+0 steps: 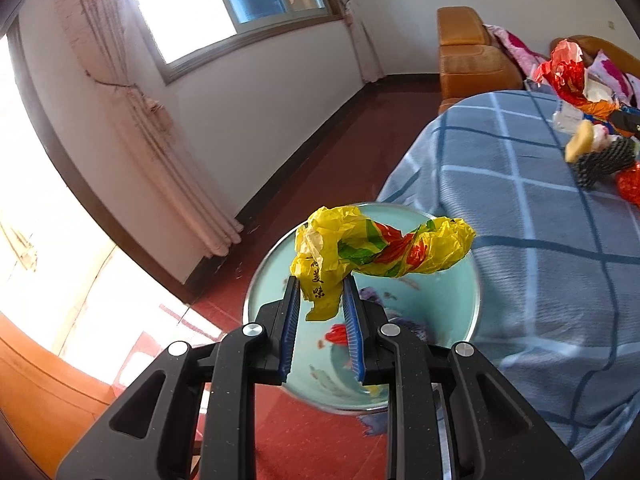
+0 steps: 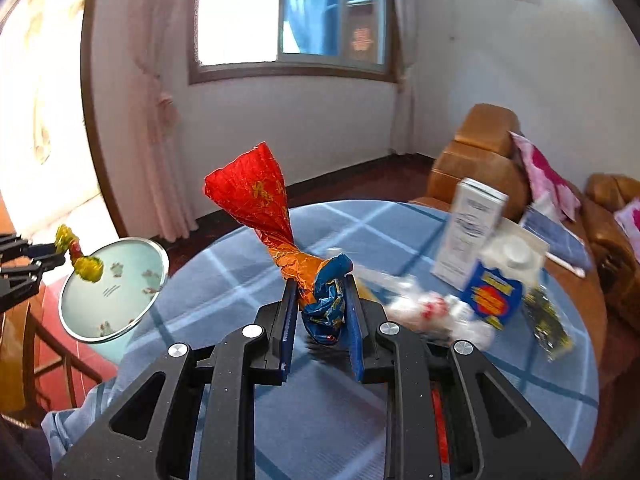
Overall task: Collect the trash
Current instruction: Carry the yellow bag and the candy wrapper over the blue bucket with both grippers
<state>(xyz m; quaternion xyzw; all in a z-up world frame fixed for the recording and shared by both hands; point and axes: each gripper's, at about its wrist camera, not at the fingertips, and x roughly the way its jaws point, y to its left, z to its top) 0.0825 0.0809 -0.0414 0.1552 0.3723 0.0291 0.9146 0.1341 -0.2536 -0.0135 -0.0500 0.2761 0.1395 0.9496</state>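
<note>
Over the pale green bin (image 1: 436,300), the yellow wrapper (image 1: 380,250) is hanging pinched in the left claw (image 1: 320,300), so that claw should be letting go only once squarely above the rim. Above the counter (image 2: 224,280), the right claw (image 2: 320,300) is gripping the red-and-blue wrapper (image 2: 276,232), which is sticking up from between its fingers.

Beside the white carton (image 2: 468,232), your clear wrappers (image 2: 420,304) blur beyond identification; bin (image 1: 360,360) contents partly hidden.
</note>
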